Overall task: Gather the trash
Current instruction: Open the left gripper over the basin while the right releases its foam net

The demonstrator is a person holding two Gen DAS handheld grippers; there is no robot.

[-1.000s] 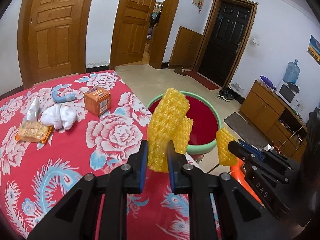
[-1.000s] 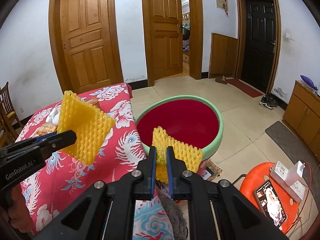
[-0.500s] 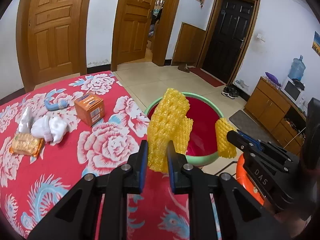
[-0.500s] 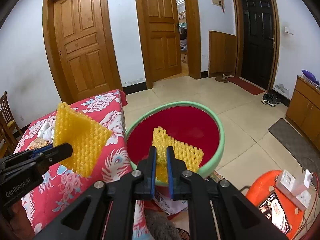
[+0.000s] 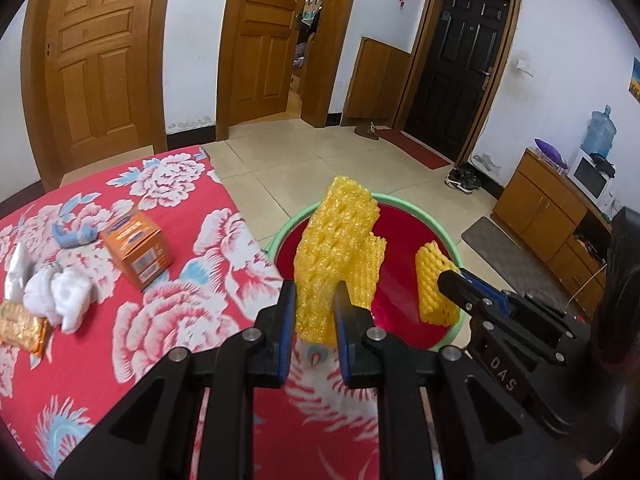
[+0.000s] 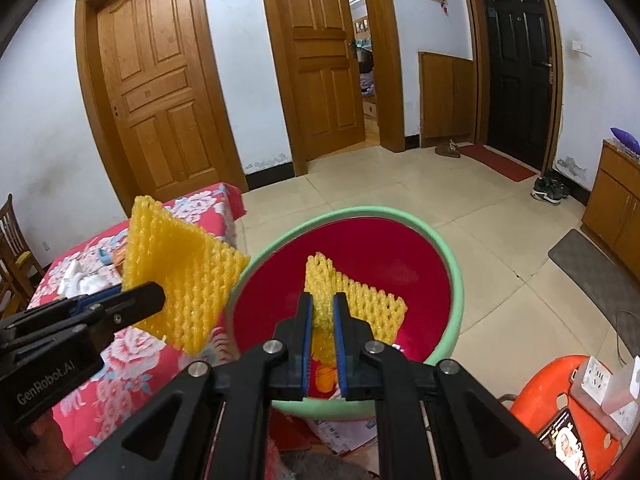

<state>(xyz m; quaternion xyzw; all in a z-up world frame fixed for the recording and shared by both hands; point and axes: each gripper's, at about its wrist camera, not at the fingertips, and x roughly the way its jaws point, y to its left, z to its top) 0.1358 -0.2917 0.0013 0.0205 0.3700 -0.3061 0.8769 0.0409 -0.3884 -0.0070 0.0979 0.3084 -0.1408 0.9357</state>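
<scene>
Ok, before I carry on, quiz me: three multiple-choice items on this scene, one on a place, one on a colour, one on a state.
1. Where does the orange box sit?
A. on the floral tablecloth
B. in the basin
C. on the floor

2. What colour is the basin's rim?
A. blue
B. green
C. black

3. What is the right gripper doing?
A. open and empty
B. holding a bottle
C. shut on a yellow foam net

Answers:
1 A: it stands on the red floral tablecloth beside white tissue.
2 B: a green rim rings the red inside.
3 C: its pads pinch the yellow foam net above the basin.
</scene>
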